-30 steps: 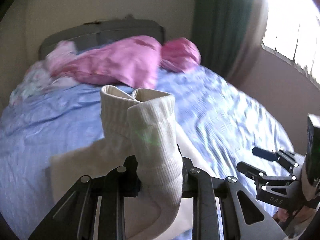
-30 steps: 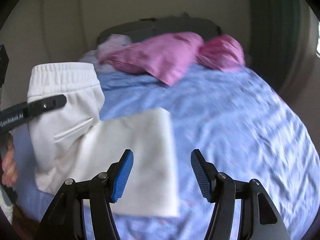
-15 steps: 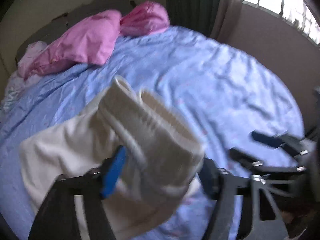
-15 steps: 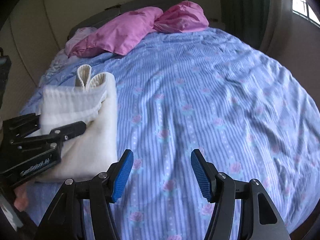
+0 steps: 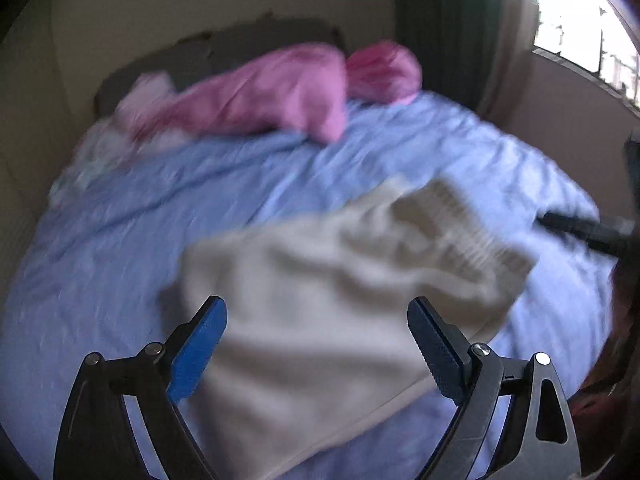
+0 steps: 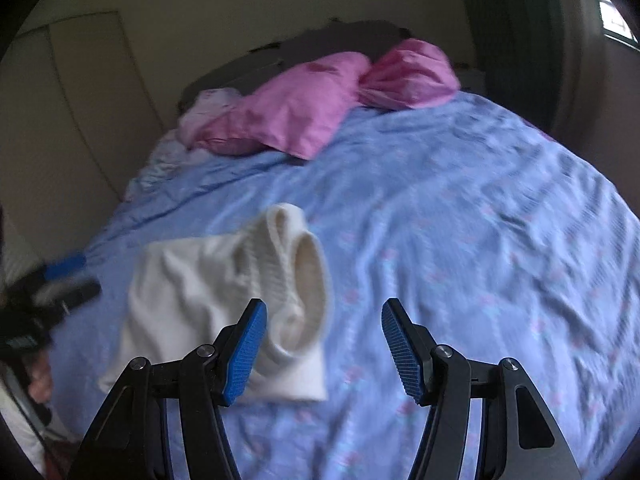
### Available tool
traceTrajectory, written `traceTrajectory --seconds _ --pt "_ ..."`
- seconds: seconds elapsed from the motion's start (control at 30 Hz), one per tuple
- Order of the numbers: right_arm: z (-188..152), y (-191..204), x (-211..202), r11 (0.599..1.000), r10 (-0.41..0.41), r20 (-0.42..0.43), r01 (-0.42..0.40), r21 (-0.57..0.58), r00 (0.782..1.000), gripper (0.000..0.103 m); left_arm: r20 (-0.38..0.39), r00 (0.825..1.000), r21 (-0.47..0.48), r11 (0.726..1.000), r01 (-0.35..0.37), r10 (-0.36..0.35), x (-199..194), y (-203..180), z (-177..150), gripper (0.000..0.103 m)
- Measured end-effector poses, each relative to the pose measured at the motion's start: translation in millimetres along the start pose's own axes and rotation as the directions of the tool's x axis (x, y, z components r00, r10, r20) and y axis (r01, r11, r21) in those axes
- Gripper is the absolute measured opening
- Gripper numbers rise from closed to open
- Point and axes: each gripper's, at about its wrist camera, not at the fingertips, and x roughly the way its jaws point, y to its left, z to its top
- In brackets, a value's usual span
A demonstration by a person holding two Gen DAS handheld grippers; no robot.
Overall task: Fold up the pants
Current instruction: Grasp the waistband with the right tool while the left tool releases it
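Observation:
The cream pants point(image 6: 224, 280) lie in a folded heap on the blue bed sheet point(image 6: 480, 240), their ribbed waistband point(image 6: 292, 256) looped on top. In the left wrist view the pants point(image 5: 340, 300) lie blurred beyond my left gripper point(image 5: 316, 340), whose jaws are opening wide with the pads off the cloth. From the right wrist view that left gripper point(image 6: 56, 284) hangs left of the pants and apart from them. My right gripper point(image 6: 322, 348) is open over the sheet just right of the waistband, holding nothing. Its dark fingers point(image 5: 580, 232) show at the right edge of the left wrist view.
Two pink pillows point(image 6: 320, 108) and pale bedding point(image 6: 188, 136) lie at the head of the bed by a dark headboard point(image 6: 340, 40). A green curtain point(image 5: 448, 20) and a bright window point(image 5: 592, 20) are at the right. A hand point(image 6: 40, 376) shows at the lower left.
My left gripper has let go of the waistband and opened wide. The pants dropped from hanging upright onto the sheet, and the left gripper drew back from them. The right gripper stayed open.

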Motion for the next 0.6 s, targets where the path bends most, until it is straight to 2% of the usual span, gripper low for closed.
traceTrajectory --seconds 0.2,0.3,0.4,0.47,0.53,0.6 --pt "26 58 47 0.983 0.004 -0.031 -0.010 -0.186 1.000 0.061 -0.096 0.994 -0.093 0.995 0.038 -0.047 28 26 -42 0.092" --pt "37 58 79 0.991 0.033 -0.103 -0.045 -0.123 0.994 0.061 -0.132 0.991 -0.110 0.994 0.025 -0.039 38 34 -51 0.092" --pt "43 46 101 0.999 0.004 -0.119 -0.009 -0.042 0.993 0.061 -0.176 0.984 -0.124 0.992 0.013 -0.035 46 38 -59 0.091" --pt "45 42 113 1.000 -0.019 -0.134 0.016 -0.022 0.991 0.059 -0.174 0.984 -0.110 0.994 0.017 -0.036 47 38 -58 0.086" --pt "45 47 124 0.999 -0.028 -0.159 0.022 -0.041 0.987 0.053 -0.129 0.991 -0.087 0.996 0.023 -0.034 40 45 -45 0.085" --pt "44 48 130 0.998 -0.045 -0.174 0.039 -0.039 0.984 0.050 -0.083 0.996 -0.048 0.999 0.014 -0.018 35 53 -26 0.086"
